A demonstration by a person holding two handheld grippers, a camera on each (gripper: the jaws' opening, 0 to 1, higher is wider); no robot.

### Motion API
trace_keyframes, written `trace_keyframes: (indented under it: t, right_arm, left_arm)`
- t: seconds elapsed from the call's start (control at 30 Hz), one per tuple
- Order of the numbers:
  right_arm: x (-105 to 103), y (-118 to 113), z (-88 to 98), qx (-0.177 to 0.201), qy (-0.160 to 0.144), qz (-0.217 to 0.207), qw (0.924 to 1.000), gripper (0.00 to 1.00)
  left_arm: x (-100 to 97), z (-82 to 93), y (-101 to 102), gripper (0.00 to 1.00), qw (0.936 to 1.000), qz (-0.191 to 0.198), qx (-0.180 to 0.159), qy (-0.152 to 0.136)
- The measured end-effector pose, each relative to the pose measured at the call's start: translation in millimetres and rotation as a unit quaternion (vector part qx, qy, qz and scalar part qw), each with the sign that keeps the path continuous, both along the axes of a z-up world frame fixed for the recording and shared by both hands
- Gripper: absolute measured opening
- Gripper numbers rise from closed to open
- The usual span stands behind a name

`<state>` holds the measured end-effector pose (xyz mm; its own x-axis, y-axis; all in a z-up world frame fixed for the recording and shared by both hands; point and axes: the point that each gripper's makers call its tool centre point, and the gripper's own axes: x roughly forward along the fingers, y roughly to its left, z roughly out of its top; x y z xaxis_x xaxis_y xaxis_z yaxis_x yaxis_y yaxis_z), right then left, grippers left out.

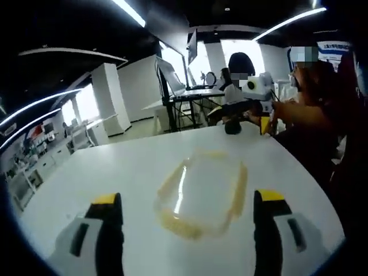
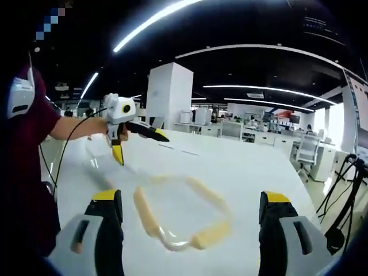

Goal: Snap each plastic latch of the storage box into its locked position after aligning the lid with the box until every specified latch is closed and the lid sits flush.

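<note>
In the left gripper view I see the left gripper point(image 1: 188, 230) with both jaws spread wide apart and nothing between them. The storage box point(image 1: 201, 195), a clear container with yellowish edges, rests on the white table point(image 1: 92, 172) just beyond the jaw tips, centred between them. The image is blurred, so I cannot tell the condition of the individual latches or whether the lid sits flush. At the far edge of the table, to the right, I see the right gripper point(image 1: 248, 123) raised above the surface, held by a person in a dark red sleeve point(image 1: 313, 109).

In the right gripper view, the right gripper point(image 2: 190, 230) also has its jaws wide open and holds nothing. The storage box point(image 2: 184, 215) lies on the table point(image 2: 259, 167) just ahead, between the jaws. The left gripper point(image 2: 129, 138) hovers at the far left above the table, apart from the box.
</note>
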<state>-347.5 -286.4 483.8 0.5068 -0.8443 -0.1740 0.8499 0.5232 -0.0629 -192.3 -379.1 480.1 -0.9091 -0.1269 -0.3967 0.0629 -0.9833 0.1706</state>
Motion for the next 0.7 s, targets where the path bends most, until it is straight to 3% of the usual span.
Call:
trace_keyframes:
  t: [0.37,0.7]
  right_arm:
    - [-9.5,0.2,-2.3,0.011,0.015,0.007,0.9998,1.00]
    - [-3.6,-2.7,-31.7,0.062,0.065,0.063,0.9940,0.99]
  left_arm:
    - [-3.9,-12.2,1.2,0.94,0.9987,-0.035,0.008,-0.036]
    - [-3.5,-27.2,-8.3,0.89,0.9941,-0.064,0.013,-0.086]
